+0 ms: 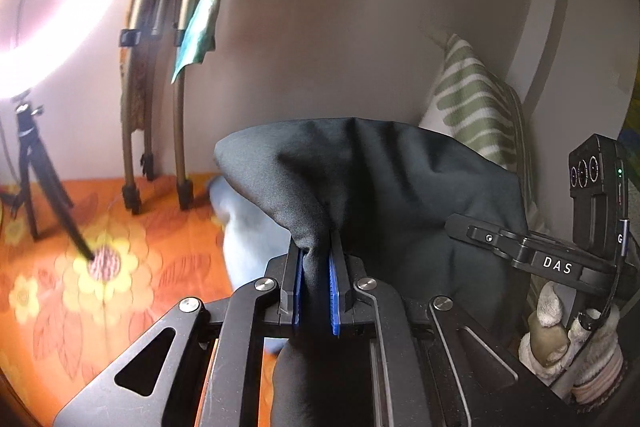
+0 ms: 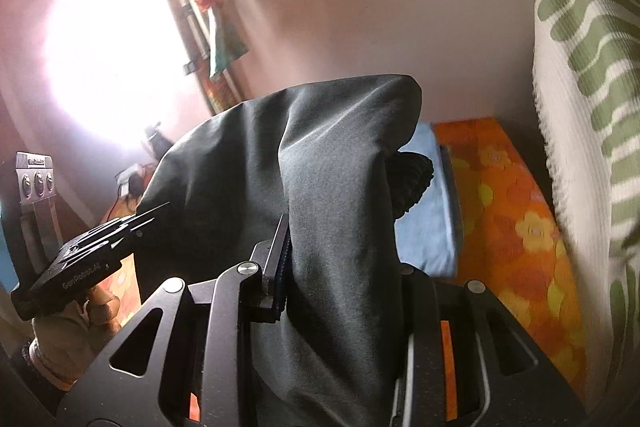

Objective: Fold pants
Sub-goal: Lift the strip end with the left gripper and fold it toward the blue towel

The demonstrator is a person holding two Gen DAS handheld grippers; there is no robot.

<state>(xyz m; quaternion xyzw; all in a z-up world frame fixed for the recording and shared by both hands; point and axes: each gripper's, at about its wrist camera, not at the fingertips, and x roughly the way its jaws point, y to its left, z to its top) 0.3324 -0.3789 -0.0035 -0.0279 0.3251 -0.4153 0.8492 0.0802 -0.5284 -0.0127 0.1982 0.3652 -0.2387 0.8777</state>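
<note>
Orange floral bedspread point(image 1: 120, 227) | both claws, left point(image 1: 316, 267) and right point(image 2: 340, 247), pinching dark pants point(image 1: 380, 167) | hem bunched

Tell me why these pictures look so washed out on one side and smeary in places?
Left wrist view: a ring light blows out the upper left, and the orange floral sheet is smeared by motion. Right wrist view: the same glare whitens the wall, the striped pillow blurs and bends with the fisheye; the dark pants stay fairly sharp.

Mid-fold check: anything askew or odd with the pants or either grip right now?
Nothing damaged. The dark pants hang bunched from both grips, not flat: left gripper pinches a thin fold, right gripper a thick wad that hides its far finger.
</note>
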